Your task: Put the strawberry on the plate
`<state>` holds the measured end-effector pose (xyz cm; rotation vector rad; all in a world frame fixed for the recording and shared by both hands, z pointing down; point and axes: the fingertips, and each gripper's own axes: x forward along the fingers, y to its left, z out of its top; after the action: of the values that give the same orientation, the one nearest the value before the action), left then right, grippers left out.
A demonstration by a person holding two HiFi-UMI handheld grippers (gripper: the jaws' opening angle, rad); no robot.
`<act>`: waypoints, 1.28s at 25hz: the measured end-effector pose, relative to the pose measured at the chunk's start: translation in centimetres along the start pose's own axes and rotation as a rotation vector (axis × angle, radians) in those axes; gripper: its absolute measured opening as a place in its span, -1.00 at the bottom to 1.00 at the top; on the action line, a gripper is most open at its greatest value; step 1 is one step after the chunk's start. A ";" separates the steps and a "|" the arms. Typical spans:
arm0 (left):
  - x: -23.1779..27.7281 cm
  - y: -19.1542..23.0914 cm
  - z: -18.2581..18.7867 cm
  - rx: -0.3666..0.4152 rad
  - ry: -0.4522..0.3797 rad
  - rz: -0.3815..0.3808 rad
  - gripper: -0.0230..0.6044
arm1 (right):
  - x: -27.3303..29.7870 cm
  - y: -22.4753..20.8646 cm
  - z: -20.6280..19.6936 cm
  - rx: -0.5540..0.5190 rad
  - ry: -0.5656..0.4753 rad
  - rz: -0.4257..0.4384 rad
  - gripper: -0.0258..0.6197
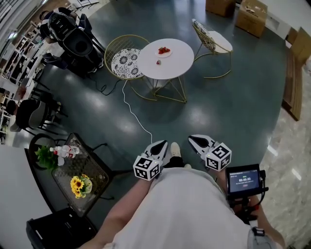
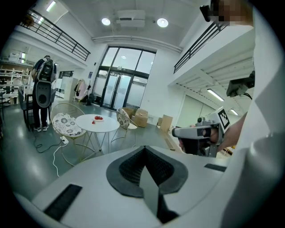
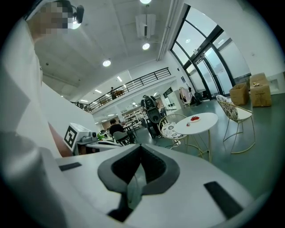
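Note:
Far ahead stands a round white table (image 1: 172, 65) (image 2: 100, 124) (image 3: 202, 121). A small plate (image 1: 164, 51) (image 2: 98, 118) (image 3: 194, 119) with red strawberries sits on it. A single strawberry (image 1: 158, 62) (image 2: 94, 122) (image 3: 188, 124) lies on the tabletop beside the plate. My left gripper (image 1: 161, 145) (image 2: 144, 149) and right gripper (image 1: 196, 141) (image 3: 140, 147) are held close to the person's body, well short of the table. Both are shut with nothing in them. The left gripper view also catches the right gripper (image 2: 196, 132) off to the side.
Two wire chairs (image 1: 126, 61) (image 1: 212, 43) flank the table. A white cable (image 1: 136, 116) runs across the dark floor. A glass side table (image 1: 92, 168) with sunflowers is at the lower left, camera gear (image 1: 73, 39) at the upper left, cardboard boxes (image 1: 250, 14) at the back.

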<state>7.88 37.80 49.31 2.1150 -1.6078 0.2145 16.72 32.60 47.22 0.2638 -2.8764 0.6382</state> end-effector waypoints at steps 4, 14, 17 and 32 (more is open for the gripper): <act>1.9 1.3 0.6 0.002 0.008 -0.017 -0.91 | 0.9 -1.7 0.4 0.009 0.009 -0.016 -0.90; 3.6 5.3 4.9 0.012 -0.019 -0.038 -0.91 | 3.3 -4.0 5.0 -0.021 0.010 -0.069 -0.90; 4.4 6.1 6.4 0.019 -0.021 -0.054 -0.91 | 4.4 -4.8 6.5 -0.019 0.004 -0.077 -0.90; 9.0 15.9 9.6 0.015 -0.021 -0.074 -0.91 | 14.0 -10.0 9.4 -0.014 0.022 -0.104 -0.90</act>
<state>-5.86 22.45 48.73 2.1908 -1.5406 0.1804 4.04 17.76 45.90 0.3985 -2.8234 0.5976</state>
